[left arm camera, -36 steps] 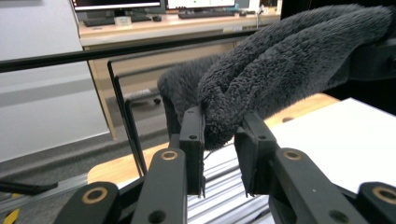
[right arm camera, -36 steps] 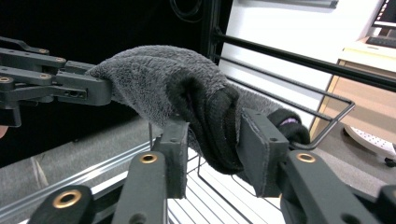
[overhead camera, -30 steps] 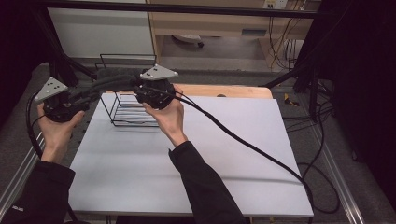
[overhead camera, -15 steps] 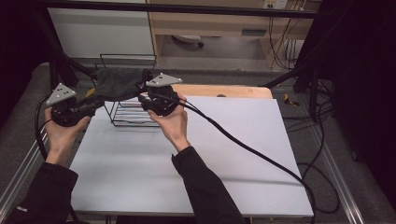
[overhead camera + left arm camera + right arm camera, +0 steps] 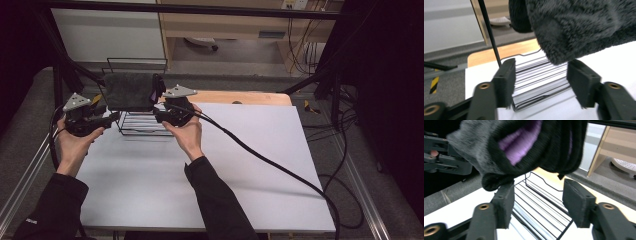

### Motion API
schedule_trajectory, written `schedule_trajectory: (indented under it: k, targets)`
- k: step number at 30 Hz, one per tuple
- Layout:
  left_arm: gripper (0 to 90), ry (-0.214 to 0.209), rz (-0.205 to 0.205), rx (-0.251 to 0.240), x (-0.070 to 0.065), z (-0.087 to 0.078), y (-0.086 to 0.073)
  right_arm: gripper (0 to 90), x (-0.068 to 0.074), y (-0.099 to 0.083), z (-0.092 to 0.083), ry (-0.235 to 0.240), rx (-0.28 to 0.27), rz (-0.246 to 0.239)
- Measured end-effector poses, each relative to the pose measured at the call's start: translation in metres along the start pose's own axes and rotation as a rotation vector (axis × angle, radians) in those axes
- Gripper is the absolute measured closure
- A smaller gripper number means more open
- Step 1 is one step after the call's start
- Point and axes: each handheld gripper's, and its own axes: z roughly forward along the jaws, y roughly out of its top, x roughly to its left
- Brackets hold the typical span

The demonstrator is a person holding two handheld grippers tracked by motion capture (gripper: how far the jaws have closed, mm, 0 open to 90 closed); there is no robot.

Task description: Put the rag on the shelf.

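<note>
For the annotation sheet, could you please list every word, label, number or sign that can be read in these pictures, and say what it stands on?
No text can be read.
Small pale mark on the person's dark left sleeve cuff: too small and blurred to read.
Yellow-and-black striped hazard tape on the floor: a warning pattern, no lettering.
Dark grey fluffy cloth over the black wire rack: no label shows.

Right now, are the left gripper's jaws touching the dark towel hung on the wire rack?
Cannot tell. In the left gripper view the towel hangs just above the open left gripper, overlapping its right jaw's tip.

Dark grey towel (image 5: 128, 92), purple inside; black wire rack (image 5: 141, 124); white table (image 5: 250, 165).
</note>
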Motion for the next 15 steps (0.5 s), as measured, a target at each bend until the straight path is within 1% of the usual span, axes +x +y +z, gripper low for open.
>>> schedule_trajectory:
  k: [1, 4, 6, 10, 12, 15]
  targets:
    - [36.7, -0.003, -0.005, 0.004, 0.0, 0.002, -0.001, 39.6, -0.002, -0.002, 0.001, -0.004, 0.001, 0.005]
    - [31.9, -0.008, -0.009, 0.014, 0.0, 0.004, -0.002, 31.9, -0.005, -0.005, 0.0, -0.004, 0.005, -0.001]
    - [28.0, -0.007, -0.009, 0.022, -0.001, 0.004, -0.003, 28.2, -0.006, -0.006, -0.002, 0.008, 0.01, 0.001]
    - [21.6, -0.018, -0.006, 0.025, -0.004, 0.001, -0.006, 20.9, -0.008, -0.008, -0.012, 0.025, 0.009, 0.008]
    - [19.2, -0.03, -0.002, 0.029, -0.006, 0.0, -0.008, 18.0, -0.008, -0.008, -0.018, 0.036, 0.006, 0.006]
    - [15.5, -0.041, 0.01, 0.05, -0.01, -0.001, -0.012, 14.7, -0.011, -0.009, -0.029, 0.039, 0.006, 0.0]
